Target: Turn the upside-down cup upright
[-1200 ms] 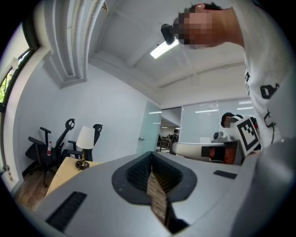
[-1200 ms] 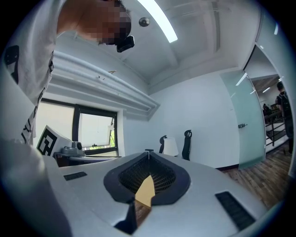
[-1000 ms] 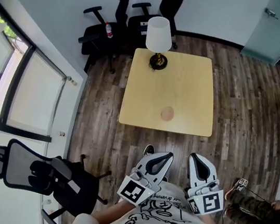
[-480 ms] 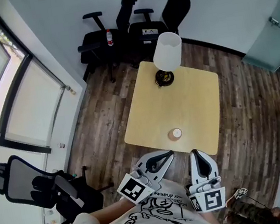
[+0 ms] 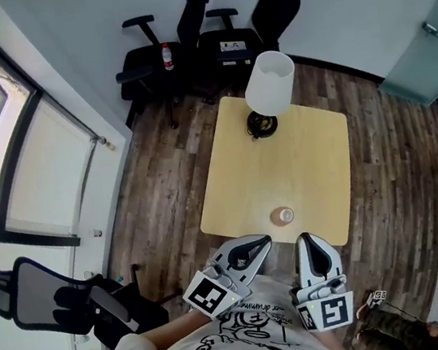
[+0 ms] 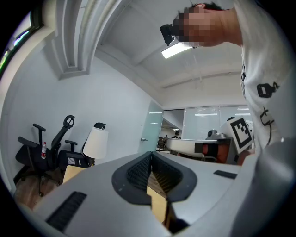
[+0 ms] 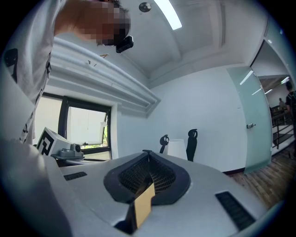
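Observation:
A small pale cup [image 5: 282, 216] stands on the square wooden table [image 5: 307, 156], near its front edge; which way up it is I cannot tell. My left gripper [image 5: 266, 241] and right gripper [image 5: 307, 239] are held level at my chest, just short of that edge. Both are shut with nothing between the jaws. In the left gripper view the left gripper [image 6: 149, 153] points over the table [image 6: 69, 172], and the right gripper view shows the right gripper [image 7: 147, 152] tips together; the cup is hidden in both.
A table lamp [image 5: 269, 88] with a white shade stands at the table's far edge. Black office chairs [image 5: 181, 40] line the back wall, and another chair [image 5: 66, 301] is at my left by the window. A glass door [image 5: 419, 31] is at the right.
I have walked toward the table: it and the cup have come closer to both grippers in the head view. Both grippers stay shut and level in front of me.

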Available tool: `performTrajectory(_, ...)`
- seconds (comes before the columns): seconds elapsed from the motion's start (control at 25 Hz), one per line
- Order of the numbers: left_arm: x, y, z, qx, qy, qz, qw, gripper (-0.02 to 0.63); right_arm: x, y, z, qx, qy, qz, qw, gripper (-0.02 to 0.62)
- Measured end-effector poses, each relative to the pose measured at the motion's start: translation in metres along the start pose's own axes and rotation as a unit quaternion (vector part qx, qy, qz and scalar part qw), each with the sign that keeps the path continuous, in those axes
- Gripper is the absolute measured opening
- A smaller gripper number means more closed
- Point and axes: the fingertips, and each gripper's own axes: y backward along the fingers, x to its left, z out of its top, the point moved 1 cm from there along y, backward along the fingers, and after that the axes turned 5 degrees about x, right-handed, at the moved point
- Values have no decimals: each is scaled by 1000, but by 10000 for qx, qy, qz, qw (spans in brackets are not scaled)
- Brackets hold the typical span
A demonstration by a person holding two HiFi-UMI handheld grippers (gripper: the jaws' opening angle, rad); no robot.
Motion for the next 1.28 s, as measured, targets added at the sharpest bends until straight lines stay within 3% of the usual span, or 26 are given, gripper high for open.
performTrajectory(0.44, 6, -20, -3, 96, 26, 10, 10000, 9, -32, -3, 3, -22, 107, -124, 9999, 23)
performTrajectory(0.76, 8, -49, -8, 222, -17, 100, 9997, 9, -65, -11, -3, 57, 304, 93, 9995, 25)
performTrajectory(1.0, 24, -70, -33, 405, 5, 59, 9992, 10, -81, -31, -30, 211, 476, 446, 9976, 25)
performTrajectory(1.28, 34, -80, -88, 701, 97, -159, 9974, 10, -93, -39, -89, 357, 333, 769, 9958, 26)
